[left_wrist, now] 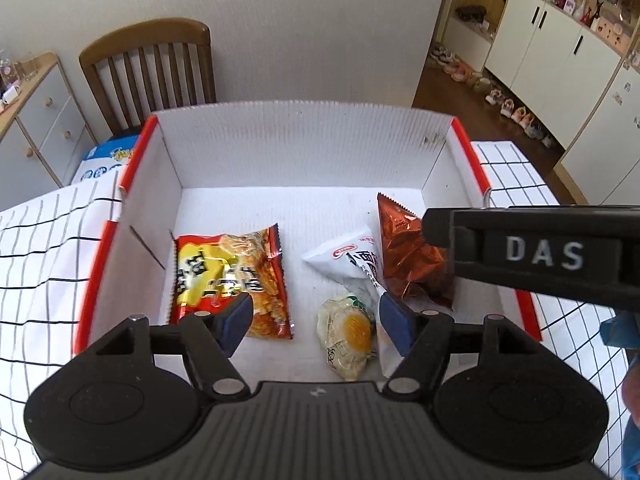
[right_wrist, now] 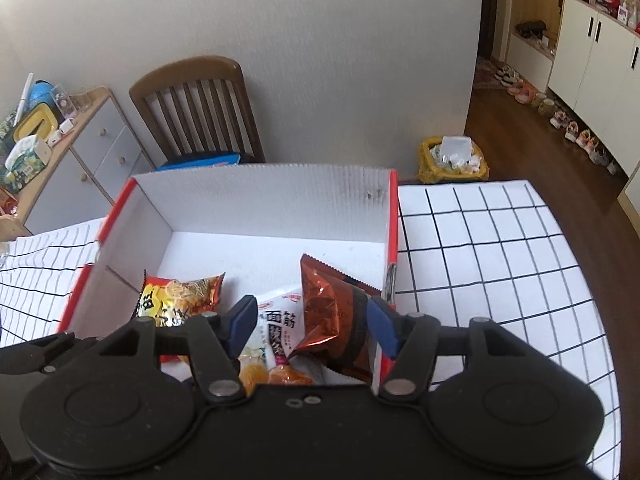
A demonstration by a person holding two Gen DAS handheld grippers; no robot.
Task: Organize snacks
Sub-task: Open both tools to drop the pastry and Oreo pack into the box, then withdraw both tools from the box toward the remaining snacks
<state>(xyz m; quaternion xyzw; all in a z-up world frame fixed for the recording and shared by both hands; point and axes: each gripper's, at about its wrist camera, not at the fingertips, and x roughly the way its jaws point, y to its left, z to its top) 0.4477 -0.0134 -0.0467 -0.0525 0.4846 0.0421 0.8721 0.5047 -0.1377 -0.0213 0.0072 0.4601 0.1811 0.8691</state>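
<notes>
A white cardboard box with a red rim (left_wrist: 152,128) stands on the checked cloth. On its floor lie a yellow-and-red snack bag (left_wrist: 230,276), a white triangular packet (left_wrist: 352,260), a brown foil packet (left_wrist: 412,256) and a pale egg-print packet (left_wrist: 348,332). My left gripper (left_wrist: 316,320) hangs open above the gap between the yellow bag and the egg packet and holds nothing. My right gripper (right_wrist: 313,322) is open over the brown foil packet (right_wrist: 332,316), which leans near the box's right wall (right_wrist: 394,224); its pads do not press on it.
A black bar lettered DAS (left_wrist: 540,256) reaches in from the right over the box's right rim. A wooden chair (right_wrist: 200,108) with a blue package stands behind the box. A cabinet (right_wrist: 92,148) is at the left, a yellow bin bag (right_wrist: 452,160) on the floor.
</notes>
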